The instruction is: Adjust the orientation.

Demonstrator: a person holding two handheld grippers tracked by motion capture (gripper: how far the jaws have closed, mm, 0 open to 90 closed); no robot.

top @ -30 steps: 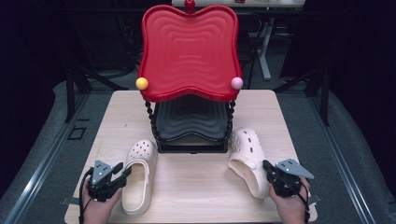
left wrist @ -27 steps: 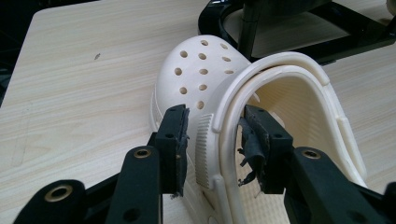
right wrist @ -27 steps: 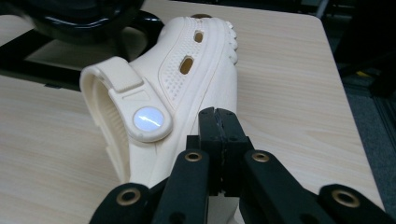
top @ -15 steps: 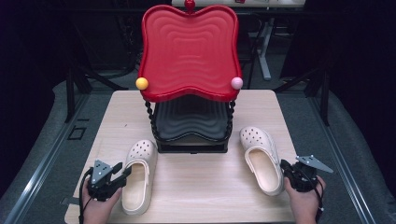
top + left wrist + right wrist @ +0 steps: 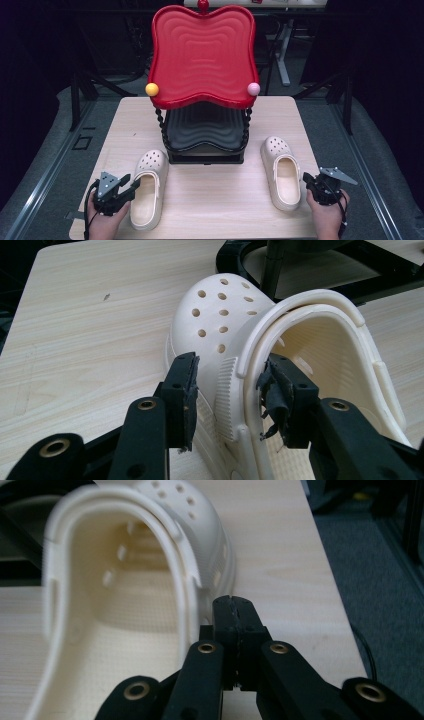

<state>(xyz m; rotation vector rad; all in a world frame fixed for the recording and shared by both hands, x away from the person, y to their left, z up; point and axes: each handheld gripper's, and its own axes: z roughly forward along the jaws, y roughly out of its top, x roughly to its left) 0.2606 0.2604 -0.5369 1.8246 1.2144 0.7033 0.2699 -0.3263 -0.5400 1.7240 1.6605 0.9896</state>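
Left clog (image 5: 260,370) between parted left jaws; right jaws pressed together beside right clog (image 5: 130,580).

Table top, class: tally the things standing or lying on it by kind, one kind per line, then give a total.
Cream clogs: 2
Two-tier stand, red tray over black tray: 1
Total: 3

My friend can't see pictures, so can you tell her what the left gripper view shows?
Two black jaws of the left gripper stand open around the side wall of a cream clog lying on a light wooden table. The clog's toe has round holes, and a black rack base sits behind it.
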